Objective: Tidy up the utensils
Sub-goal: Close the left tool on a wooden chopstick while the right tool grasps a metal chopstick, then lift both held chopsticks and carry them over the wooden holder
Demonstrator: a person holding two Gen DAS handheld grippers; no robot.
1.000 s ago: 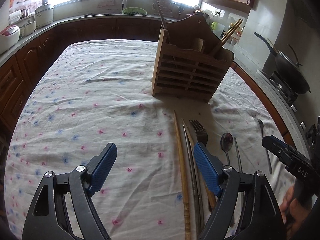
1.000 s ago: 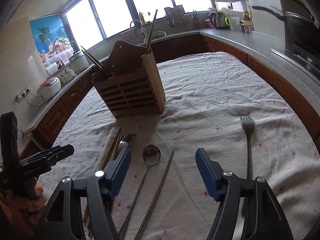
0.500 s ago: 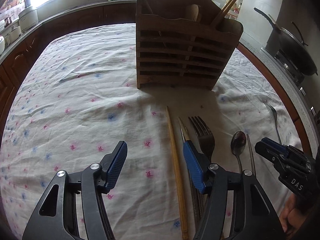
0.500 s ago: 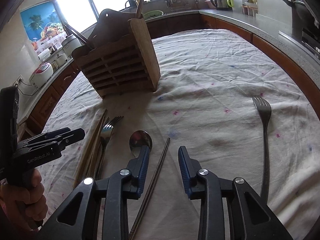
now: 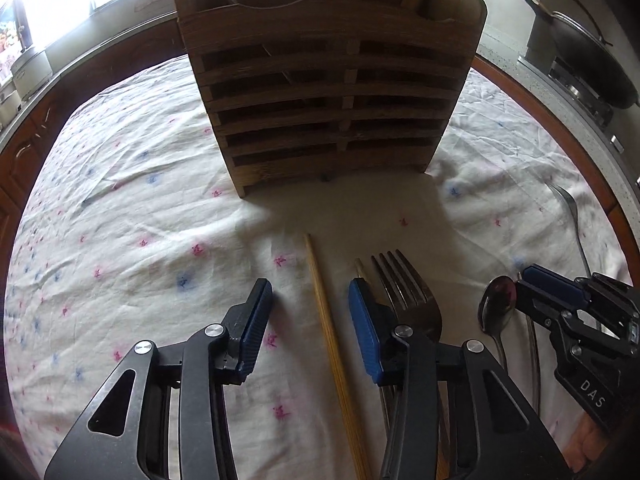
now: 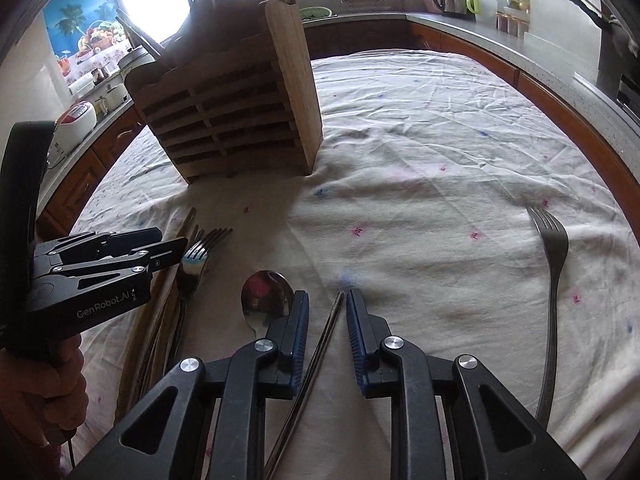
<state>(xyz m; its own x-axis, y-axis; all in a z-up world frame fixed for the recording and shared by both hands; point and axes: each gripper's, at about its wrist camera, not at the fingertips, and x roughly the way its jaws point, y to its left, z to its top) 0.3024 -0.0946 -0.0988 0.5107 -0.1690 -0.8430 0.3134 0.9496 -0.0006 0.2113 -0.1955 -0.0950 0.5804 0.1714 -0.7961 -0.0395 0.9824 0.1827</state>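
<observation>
While its jaws have just been closing, the left gripper [image 5: 306,312] at the bottom of the left wrist view straddles a wooden chopstick [image 5: 326,320] lying on the cloth, and the blue fingers [image 5: 256,324] stand clear of it on both sides, so nothing is grasped. Just right of it lies a fork [image 5: 404,284], partly under the right-hand finger, then a spoon [image 5: 494,312] at the right edge of the frame.

At the bottom of the right wrist view, the right gripper [image 6: 327,320] has likewise just been narrowing around a metal chopstick [image 6: 326,332]; a thin gap shows on each side, so the fingers are not yet clenched on it. The spoon's bowl sits just left of the left finger. A second fork [image 6: 554,264] lies well apart at the right of the frame.

Farther up, the wooden holder [image 5: 328,92] stands upright on the flowered cloth [image 5: 120,200] over the worktop, with chopsticks in its top compartments. A wok [image 5: 580,56] sits in the upper right of the left wrist view.
</observation>
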